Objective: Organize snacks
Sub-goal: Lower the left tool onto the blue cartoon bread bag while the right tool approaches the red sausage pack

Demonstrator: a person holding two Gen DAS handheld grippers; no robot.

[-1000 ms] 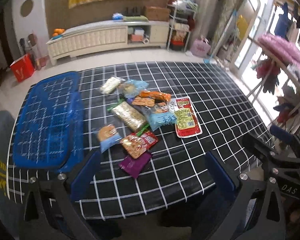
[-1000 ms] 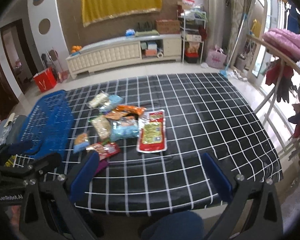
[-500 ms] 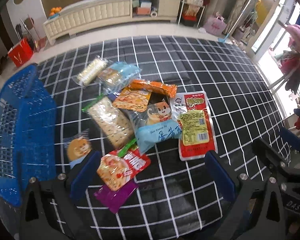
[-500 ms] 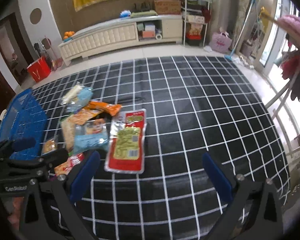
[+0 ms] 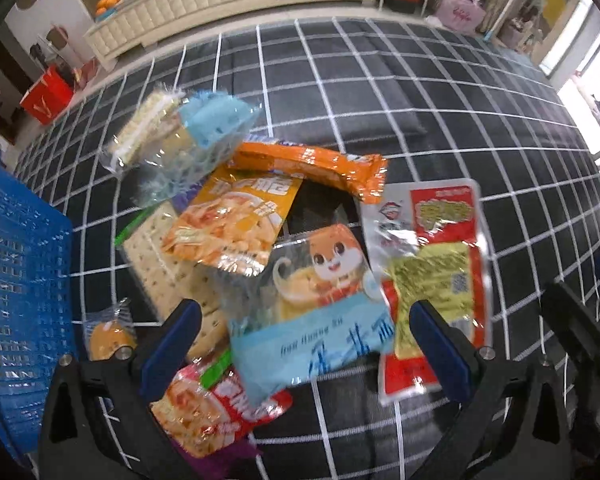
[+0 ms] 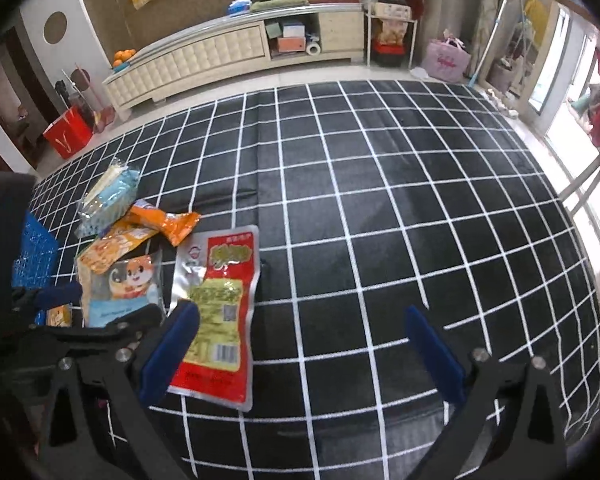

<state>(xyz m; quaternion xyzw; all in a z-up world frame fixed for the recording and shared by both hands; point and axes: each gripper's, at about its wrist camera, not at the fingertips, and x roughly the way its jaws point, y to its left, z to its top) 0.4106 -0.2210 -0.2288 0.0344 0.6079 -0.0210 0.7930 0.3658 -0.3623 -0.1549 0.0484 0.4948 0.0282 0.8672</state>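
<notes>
Currently no sorting is evident: the snack packets [image 5: 260, 248] lie heaped on the tabletop [image 6: 380, 200] just beside the blue basket [image 5: 16, 280], while left gripper [image 5: 306, 346] and right gripper [image 6: 300, 344] jaws stand wide open, holding nothing.

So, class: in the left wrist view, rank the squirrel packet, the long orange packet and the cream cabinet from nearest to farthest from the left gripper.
1. Squirrel packet: on the table, lying between the fingers of the open left gripper.
2. Long orange packet: mid-table, beyond the squirrel packet.
3. Cream cabinet: on the floor past the table's far edge.
</notes>
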